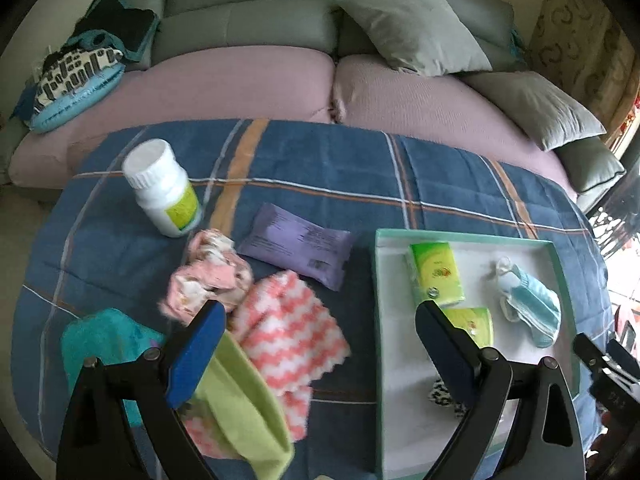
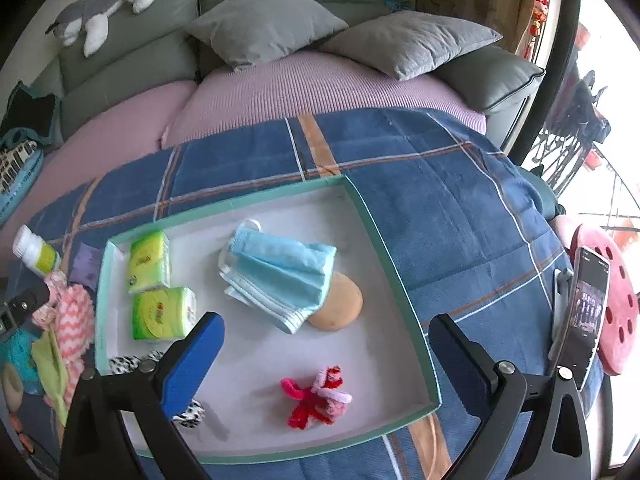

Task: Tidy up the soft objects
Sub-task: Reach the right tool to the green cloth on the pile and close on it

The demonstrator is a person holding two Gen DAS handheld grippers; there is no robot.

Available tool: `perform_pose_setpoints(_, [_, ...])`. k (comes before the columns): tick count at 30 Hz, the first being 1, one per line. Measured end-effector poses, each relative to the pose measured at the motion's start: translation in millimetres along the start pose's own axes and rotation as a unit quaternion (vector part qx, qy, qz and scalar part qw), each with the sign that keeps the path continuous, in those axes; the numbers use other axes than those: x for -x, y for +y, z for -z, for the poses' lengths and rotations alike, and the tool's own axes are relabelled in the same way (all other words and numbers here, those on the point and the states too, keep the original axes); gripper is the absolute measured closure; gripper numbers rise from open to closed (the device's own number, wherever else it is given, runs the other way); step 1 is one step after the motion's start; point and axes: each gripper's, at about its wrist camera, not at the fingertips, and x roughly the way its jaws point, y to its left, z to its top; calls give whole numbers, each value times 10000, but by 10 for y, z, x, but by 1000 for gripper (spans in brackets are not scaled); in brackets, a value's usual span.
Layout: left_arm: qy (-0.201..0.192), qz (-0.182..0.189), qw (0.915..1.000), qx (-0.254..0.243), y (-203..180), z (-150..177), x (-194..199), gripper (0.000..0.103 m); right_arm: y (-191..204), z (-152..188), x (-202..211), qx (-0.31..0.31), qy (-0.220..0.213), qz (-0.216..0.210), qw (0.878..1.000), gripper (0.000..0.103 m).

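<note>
A teal-rimmed white tray [image 2: 384, 248] lies on the blue plaid blanket. In it are two green tissue packs [image 2: 149, 255], a folded blue cloth [image 2: 280, 272] over a tan round sponge [image 2: 340, 300], a red and pink scrunchie [image 2: 316, 396] and a black-and-white scrunchie [image 2: 124, 364]. My right gripper [image 2: 324, 336] stands open above the tray with nothing between its fingers. My left gripper [image 1: 320, 320] is open over the tray's left edge [image 1: 378, 320]. Left of the tray lie a pink zigzag cloth [image 1: 288, 332], a crumpled pink cloth [image 1: 208, 280], a green cloth [image 1: 240, 400] and a teal cloth [image 1: 104, 340].
A white bottle [image 1: 162, 186] and a purple packet [image 1: 296, 248] lie on the blanket [image 1: 320, 168] behind the cloths. Grey cushions [image 1: 416, 28] rest on the sofa behind. A phone on a stand [image 2: 580, 316] and a red round stool [image 2: 616, 300] stand at the right.
</note>
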Motion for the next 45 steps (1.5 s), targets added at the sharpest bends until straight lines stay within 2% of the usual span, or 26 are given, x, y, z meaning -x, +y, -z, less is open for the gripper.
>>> perform_pose_setpoints(4, [-125,-311,9994,-31,112,-36,64,7,55,-18,30,-51,-68,-153,9998,0])
perform_pose_setpoints(12, [-172,-619,9977,214,432,-70,157,7,229,-3,-12,79,30,-207,9997,0])
perform_pose_setpoints(27, [-237,-930,9909,939,1108,-65,324,7,837,65,15,597,12,-540,9968,0])
perform_pose_setpoints(37, [-271,-1139,9823,1465,1566,-4,394,7,1165,66,-22,824,4,-775,9936,0])
perform_pose_setpoints(45, [-299,-1200,9787,1641,1753,7,390,7,1451,-27,-54,794,-14,-1297,9884,0])
